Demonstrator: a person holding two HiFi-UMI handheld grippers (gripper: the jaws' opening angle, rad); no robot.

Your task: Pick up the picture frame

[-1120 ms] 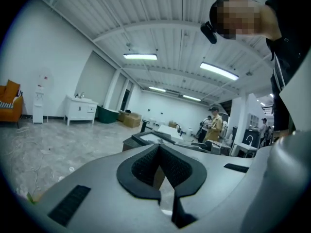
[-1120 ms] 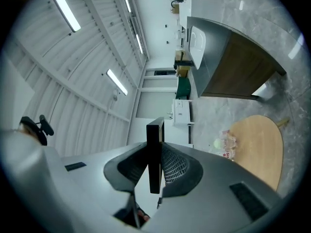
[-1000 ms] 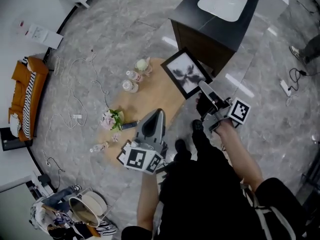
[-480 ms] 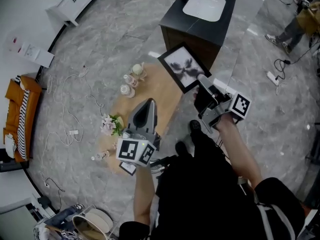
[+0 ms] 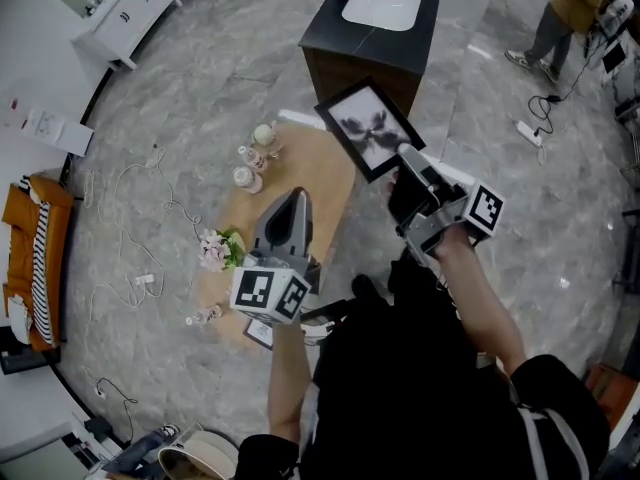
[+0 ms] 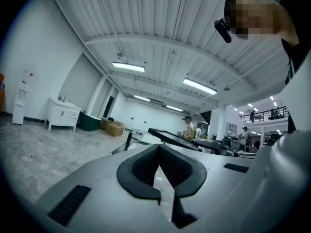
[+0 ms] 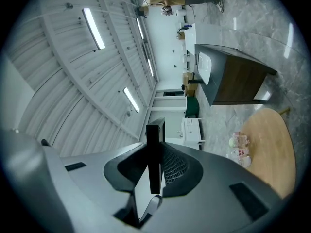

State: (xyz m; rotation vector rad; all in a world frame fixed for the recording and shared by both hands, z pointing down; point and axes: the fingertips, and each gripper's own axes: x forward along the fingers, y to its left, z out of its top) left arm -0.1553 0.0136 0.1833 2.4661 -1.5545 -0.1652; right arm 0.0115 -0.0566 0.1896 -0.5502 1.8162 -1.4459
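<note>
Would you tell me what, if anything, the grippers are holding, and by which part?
The right gripper clamps the picture frame by the edge nearest the person, its jaws shut on the thin black border. The left gripper holds nothing.

- Frame: black, matt edge.
- Table: pale wood, smooth.
- Floor: grey, stone-like, polished, glossy.
- Cabinet: dark wood front.
</note>
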